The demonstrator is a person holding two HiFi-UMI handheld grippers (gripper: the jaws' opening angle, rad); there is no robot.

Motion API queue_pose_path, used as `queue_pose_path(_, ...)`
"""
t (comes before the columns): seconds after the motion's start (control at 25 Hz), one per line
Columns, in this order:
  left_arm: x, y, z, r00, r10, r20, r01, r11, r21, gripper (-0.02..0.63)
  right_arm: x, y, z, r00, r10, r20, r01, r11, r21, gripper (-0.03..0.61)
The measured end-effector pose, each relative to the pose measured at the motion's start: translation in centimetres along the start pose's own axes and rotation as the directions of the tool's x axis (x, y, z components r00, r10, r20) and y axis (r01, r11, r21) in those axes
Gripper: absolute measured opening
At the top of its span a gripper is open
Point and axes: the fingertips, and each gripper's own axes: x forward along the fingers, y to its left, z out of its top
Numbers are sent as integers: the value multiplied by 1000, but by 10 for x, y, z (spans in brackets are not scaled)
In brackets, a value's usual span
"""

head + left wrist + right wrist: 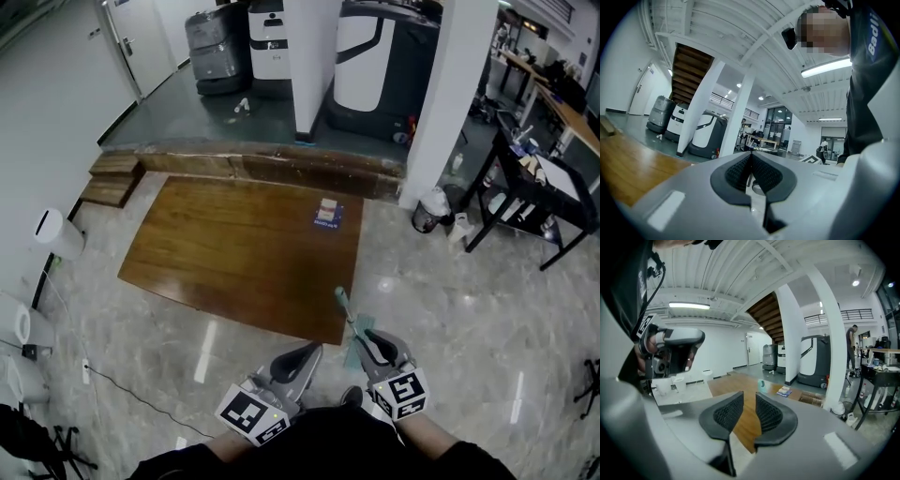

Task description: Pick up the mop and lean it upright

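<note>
My grippers sit over a glossy marbled stone floor point(450, 309), with a thin black cable point(122, 384) trailing across it at left. Just ahead a wide wooden board point(234, 253) lies flat, with a small blue-and-white packet point(326, 215) near its far right corner. Beyond that I see a worn wooden step point(281, 164), dark flooring, white pillars point(314, 66) and grey-and-white cleaning machines point(375, 66). A black-framed table point(534, 187) stands at right.

White letters on the person's dark top point(862, 93) begin "Badli" and run out of frame. The packet's print is too small to read.

The mop handle point(349, 314) slants over the board's near corner. Its teal end shows just past my right gripper point(370, 337), whose jaws stand apart with nothing pressed between them. My left gripper point(314, 350) sits just left, jaws together and empty.
</note>
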Motion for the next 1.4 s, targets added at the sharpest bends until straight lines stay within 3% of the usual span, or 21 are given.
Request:
queue_pose_path(0.2, 11, 8, -9, 995, 99, -27, -98, 995, 4, 9, 32, -14, -35, 993, 79, -90, -87, 993, -83, 122)
queue_pose_path(0.44, 9, 14, -12, 980, 196, -47, -195, 981, 16, 9, 66, -35, -72, 976, 122, -181, -144, 983, -114, 150)
queue_pose_path(0.68, -3, 23, -5, 961, 278, -17, -278, 961, 3, 9, 101, -46, -102, 948, 158, -277, -198, 972, -124, 189)
queue_pose_path(1.0, -23, 37, -5, 930, 367, -16, -367, 930, -7, 9, 133, -50, -131, 915, 175, -365, -235, 963, -129, 207)
queue_pose_path(1.24, -35, 43, -4, 918, 397, -22, -397, 917, -27, 9, 151, -50, -144, 898, 160, -410, -235, 962, -141, 209)
queue_pose_path(1.4, -43, 46, -13, 910, 411, -56, -412, 911, 0, 9, 156, -50, -152, 895, 149, -421, -225, 965, -136, 202)
